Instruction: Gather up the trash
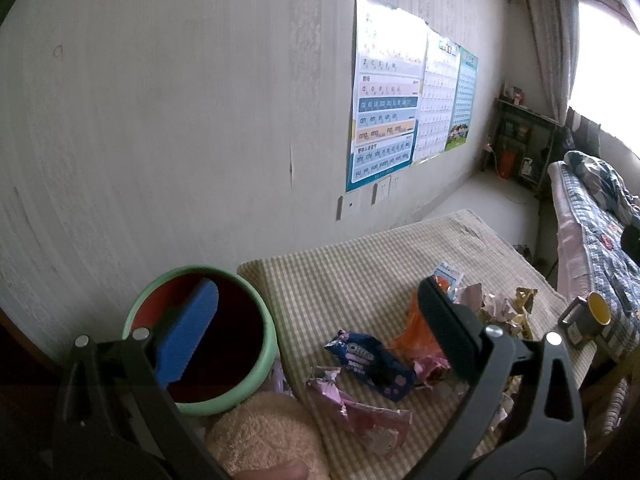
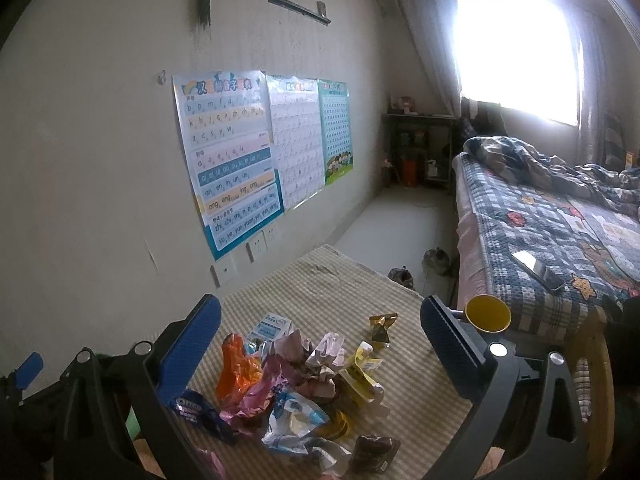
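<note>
A heap of crumpled snack wrappers [image 2: 304,384] lies on a checked tablecloth [image 2: 320,292]; among them are an orange wrapper [image 2: 236,376], a blue Oreo wrapper [image 1: 372,364] and a torn pink wrapper [image 1: 360,404]. A mint-green bin [image 1: 264,368] with a dark red inside stands at the table's left. My left gripper [image 1: 316,320] is open above the bin's rim and the wrappers, holding nothing. My right gripper [image 2: 320,336] is open above the heap, also holding nothing. The left gripper's blue fingertip [image 2: 28,364] shows at the right wrist view's left edge.
A grey mug [image 2: 488,316] with a yellow inside stands at the table's right edge. A peach fluffy cloth [image 1: 260,432] lies by the bin. A bed [image 2: 560,232] with a phone [image 2: 538,272] stands to the right. Posters [image 2: 240,152] hang on the wall behind.
</note>
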Demonstrator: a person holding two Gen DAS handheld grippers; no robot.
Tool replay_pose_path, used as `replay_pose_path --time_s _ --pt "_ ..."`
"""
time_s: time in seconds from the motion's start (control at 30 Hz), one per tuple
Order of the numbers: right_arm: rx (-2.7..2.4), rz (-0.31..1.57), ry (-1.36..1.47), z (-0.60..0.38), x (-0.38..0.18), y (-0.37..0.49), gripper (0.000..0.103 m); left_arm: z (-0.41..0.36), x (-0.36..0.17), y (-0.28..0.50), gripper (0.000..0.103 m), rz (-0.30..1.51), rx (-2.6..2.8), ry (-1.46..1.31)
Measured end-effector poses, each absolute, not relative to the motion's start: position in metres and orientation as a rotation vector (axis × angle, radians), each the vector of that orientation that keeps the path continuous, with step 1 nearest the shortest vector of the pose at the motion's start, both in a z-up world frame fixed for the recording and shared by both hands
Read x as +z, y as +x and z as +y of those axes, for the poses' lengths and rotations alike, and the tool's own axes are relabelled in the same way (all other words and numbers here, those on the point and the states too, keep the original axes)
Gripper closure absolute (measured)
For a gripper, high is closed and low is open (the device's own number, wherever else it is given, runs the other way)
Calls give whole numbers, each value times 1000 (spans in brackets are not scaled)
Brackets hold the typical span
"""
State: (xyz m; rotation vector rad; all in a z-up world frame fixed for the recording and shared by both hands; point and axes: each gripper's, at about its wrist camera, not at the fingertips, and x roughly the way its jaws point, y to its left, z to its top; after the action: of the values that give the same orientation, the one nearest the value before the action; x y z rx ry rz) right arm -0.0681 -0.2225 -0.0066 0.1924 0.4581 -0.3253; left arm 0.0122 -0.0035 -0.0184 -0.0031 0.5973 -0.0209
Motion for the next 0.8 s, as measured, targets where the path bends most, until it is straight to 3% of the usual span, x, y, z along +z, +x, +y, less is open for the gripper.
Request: replay_pose_path --time_s 0.8 --pt "-322 493 194 -225 -21 -63 7 -7 -25 13 5 602 -40 15"
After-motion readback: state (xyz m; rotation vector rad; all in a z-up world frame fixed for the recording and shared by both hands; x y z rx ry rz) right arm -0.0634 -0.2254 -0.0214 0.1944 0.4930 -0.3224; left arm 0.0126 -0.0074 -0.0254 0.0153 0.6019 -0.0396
